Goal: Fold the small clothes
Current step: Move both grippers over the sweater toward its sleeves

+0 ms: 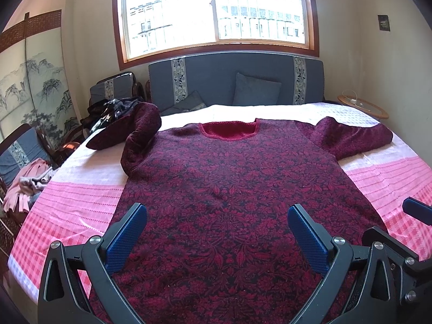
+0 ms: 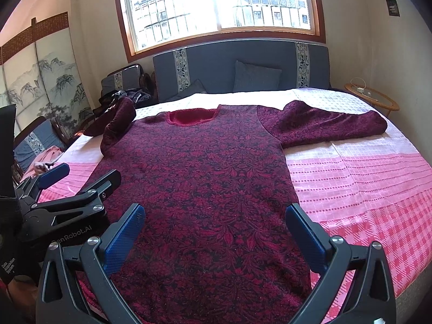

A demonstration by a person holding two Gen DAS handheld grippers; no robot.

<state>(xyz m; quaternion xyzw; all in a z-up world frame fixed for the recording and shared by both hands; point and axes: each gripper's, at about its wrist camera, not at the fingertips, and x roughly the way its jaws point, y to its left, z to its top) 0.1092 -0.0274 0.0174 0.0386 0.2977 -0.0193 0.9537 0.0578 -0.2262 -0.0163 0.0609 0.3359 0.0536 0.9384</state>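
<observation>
1. Maroon floral sweater (image 1: pixel 224 189) lies flat, front up, on the pink bedspread (image 1: pixel 81 197), neckline towards the headboard.
2. Left sleeve (image 1: pixel 140 135) bunched back on itself; right sleeve (image 2: pixel 324 124) spread out.
3. Left gripper (image 1: pixel 216 232) and right gripper (image 2: pixel 216 232) both wide apart, holding nothing, above the hem.
4. I judge no fold made yet; everything remains.

A bed (image 1: pixel 89 197) with a pink checked cover, grey cushions (image 1: pixel 256 89) at its headboard, a bright window (image 1: pixel 213 13) behind, a painted screen (image 1: pixel 32 86) (mountain scenes), a round side table (image 2: pixel 378 100).
</observation>
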